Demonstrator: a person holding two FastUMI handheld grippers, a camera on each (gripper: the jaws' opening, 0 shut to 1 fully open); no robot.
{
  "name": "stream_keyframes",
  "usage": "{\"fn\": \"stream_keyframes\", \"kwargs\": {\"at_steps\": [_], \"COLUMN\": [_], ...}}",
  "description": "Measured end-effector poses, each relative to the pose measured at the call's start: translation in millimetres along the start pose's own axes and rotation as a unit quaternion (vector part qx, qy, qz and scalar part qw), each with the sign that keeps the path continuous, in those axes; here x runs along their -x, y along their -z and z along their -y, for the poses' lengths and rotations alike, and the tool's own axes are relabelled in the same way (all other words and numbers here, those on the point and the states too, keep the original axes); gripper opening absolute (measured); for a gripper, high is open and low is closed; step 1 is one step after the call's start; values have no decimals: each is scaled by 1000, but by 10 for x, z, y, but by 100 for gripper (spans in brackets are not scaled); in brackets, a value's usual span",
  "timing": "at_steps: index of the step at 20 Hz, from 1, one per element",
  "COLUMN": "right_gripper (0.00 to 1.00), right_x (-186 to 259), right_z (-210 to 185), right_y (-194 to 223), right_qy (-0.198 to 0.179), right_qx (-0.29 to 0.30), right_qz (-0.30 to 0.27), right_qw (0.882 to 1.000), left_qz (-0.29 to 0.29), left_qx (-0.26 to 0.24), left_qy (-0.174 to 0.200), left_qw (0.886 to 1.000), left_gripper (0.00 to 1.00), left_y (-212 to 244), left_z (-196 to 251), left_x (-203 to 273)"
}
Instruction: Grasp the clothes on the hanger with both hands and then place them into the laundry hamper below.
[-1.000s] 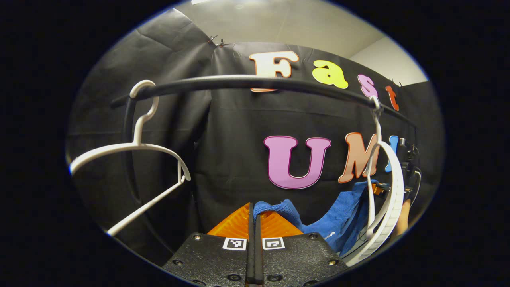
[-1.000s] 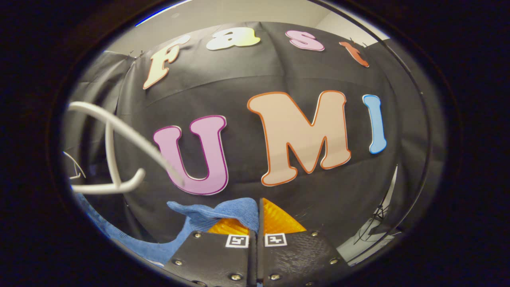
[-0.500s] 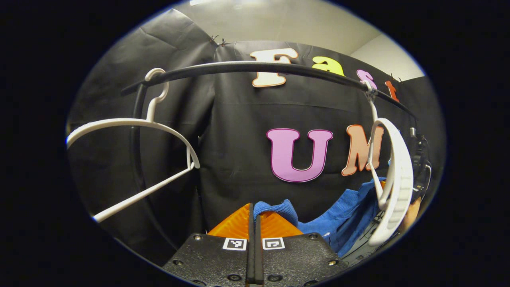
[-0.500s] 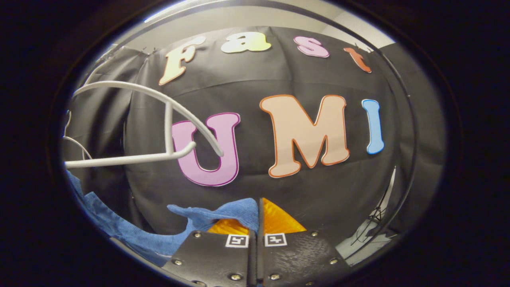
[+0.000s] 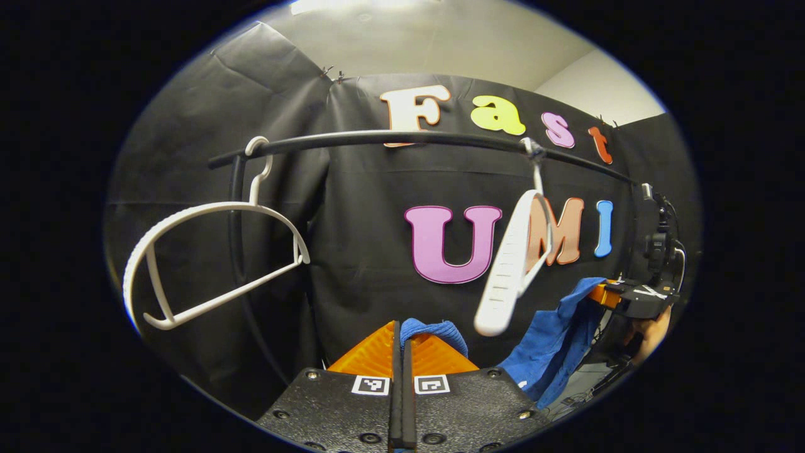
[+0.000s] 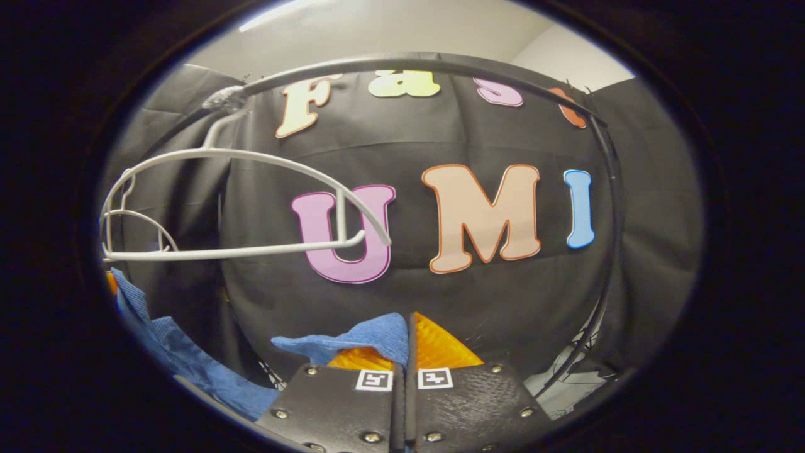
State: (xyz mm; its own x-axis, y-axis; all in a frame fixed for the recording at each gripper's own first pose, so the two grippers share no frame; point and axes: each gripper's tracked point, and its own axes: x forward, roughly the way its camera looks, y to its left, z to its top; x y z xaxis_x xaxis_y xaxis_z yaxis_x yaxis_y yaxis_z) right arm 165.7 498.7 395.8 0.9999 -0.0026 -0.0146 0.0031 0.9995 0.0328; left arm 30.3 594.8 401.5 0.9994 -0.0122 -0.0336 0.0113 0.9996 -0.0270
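A blue knitted garment (image 5: 553, 343) hangs slack between my two grippers, off its hanger. My left gripper (image 5: 400, 343) is shut on one bunched corner of the blue garment. My right gripper (image 6: 409, 333) is shut on another corner, and the cloth (image 6: 188, 371) trails away to the lower left in the right gripper view. In the left gripper view the right gripper (image 5: 635, 299), held by a hand (image 5: 651, 333), sits at the far right with cloth in it. A bare white hanger (image 5: 512, 264) swings tilted on the black rail (image 5: 402, 137). It also appears as a white hanger (image 6: 251, 207) in the right gripper view.
A second bare white hanger (image 5: 207, 258) hangs at the rail's left end beside the rack's black upright (image 5: 236, 239). The rail (image 6: 402, 64) arcs overhead in the right gripper view, with its right post (image 6: 613, 214) curving down. Cables (image 5: 660, 220) run by the right post.
Both grippers have drawn back and lower with the blue garment. The right-hand hanger, free of the cloth, has swung toward the middle of the rail and turned edge-on.
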Motion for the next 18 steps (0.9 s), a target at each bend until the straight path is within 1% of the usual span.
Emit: {"fn": "stream_keyframes", "kwargs": {"at_steps": [7,10,15,18], "right_gripper": [0,0,0,1], "right_x": [680,893,1083,1091], "right_z": [-317,-401,-466,-394], "right_y": [-187,-255,-411,-456], "right_qy": [-31,-46,-68,-63], "right_qx": [-8,-22,-37,-39], "right_qz": [24,37,52,62], "right_qw": [999,998,996,995], "left_qz": [1,3,18,30], "left_qx": [2,-9,-20,-18], "left_qy": [30,39,59,59], "left_qw": [1000,999,998,998], "left_gripper": [0,0,0,0], "left_y": [22,26,-40,-109], "left_z": [469,695,1147,1279], "left_x": [170,161,111,45]}}
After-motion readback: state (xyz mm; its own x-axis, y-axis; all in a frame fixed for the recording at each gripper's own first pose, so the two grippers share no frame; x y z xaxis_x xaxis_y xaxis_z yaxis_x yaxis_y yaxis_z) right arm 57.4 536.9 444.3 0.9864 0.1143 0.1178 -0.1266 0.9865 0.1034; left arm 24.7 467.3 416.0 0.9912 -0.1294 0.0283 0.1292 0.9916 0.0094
